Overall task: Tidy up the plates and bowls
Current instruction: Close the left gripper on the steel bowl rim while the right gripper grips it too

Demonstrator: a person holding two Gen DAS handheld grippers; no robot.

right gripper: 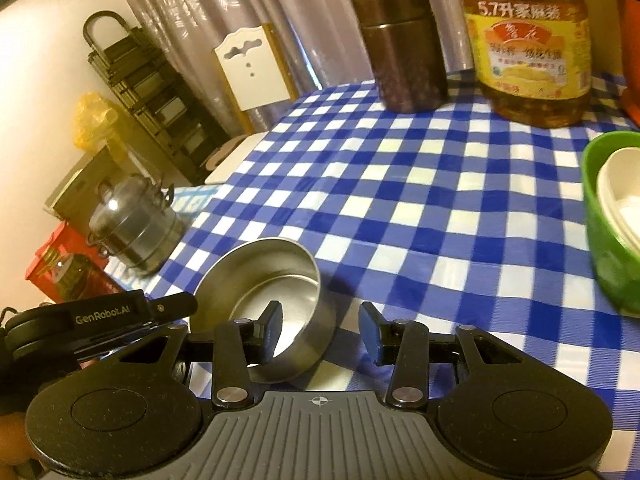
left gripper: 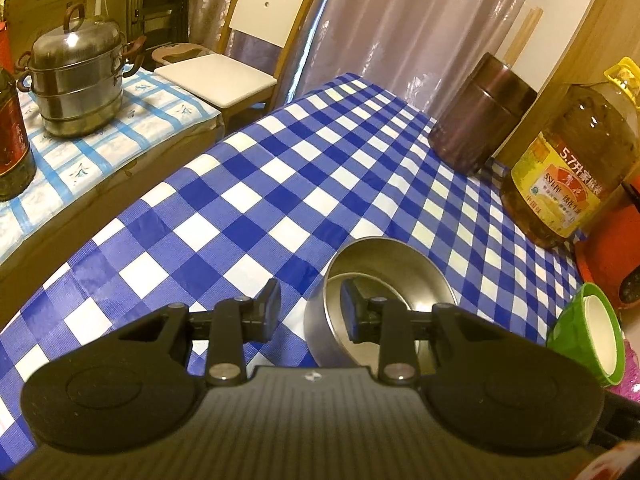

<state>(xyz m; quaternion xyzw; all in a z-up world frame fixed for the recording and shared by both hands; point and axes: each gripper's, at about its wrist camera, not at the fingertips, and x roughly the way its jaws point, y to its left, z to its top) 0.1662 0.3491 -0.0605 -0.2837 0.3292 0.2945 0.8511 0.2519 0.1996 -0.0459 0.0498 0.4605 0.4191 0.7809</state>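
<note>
steel bowl (left gripper: 380,280) | right of left gripper (left gripper: 310,306) gap | ungripped

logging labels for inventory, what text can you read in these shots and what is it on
"5.7升家庭装": top of the yellow label on the oil bottle.
"GenRobot.AI": black left gripper body, seen at the left edge of the right wrist view.
Smaller print lower on the oil label: too blurred to read.
Red box and dark bottle: markings unreadable.

Black hand-held gripper (left gripper: 310,306), blue pads (left gripper: 274,300), silver screws, ribbed grey base.
</note>
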